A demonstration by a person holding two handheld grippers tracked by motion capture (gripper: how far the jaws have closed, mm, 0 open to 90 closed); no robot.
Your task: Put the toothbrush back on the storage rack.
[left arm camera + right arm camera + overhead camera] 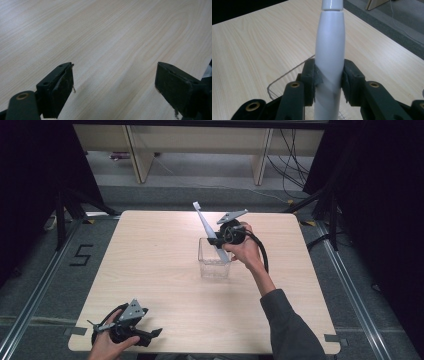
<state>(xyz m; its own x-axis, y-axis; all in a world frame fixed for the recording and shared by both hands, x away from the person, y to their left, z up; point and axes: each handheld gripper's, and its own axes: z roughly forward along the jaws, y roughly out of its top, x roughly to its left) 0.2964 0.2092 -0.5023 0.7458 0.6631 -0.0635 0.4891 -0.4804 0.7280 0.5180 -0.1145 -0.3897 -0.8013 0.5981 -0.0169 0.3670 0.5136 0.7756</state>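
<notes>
The right gripper [329,80] has its jaws clamped on a long white handled tool [329,57], the pads pressing its smooth, rounded shaft from both sides. In the right gripper view the shaft is glossy and swells to its widest near the jaws, then narrows toward a seam near the top of the frame, where a second white section begins. Just behind the jaws there runs the curved rim of a clear plastic container [287,75].

The high view shows what that close view cannot: the white handled tool [206,226] is long and slim, tilted, its upper end with a small flat head pointing away from the person, its lower end inside the clear plastic container [214,265]. The container is a square-sided tub standing upright near the middle of the pale wooden worktop [150,270]. The right gripper [223,239] is held at the tub's rim, the person's hand wrapped around it.

The left gripper [150,334] rests at the near left edge of the worktop, well apart from the tub. The left gripper [113,82] view gives its jaws standing wide apart with bare wood grain between them.
</notes>
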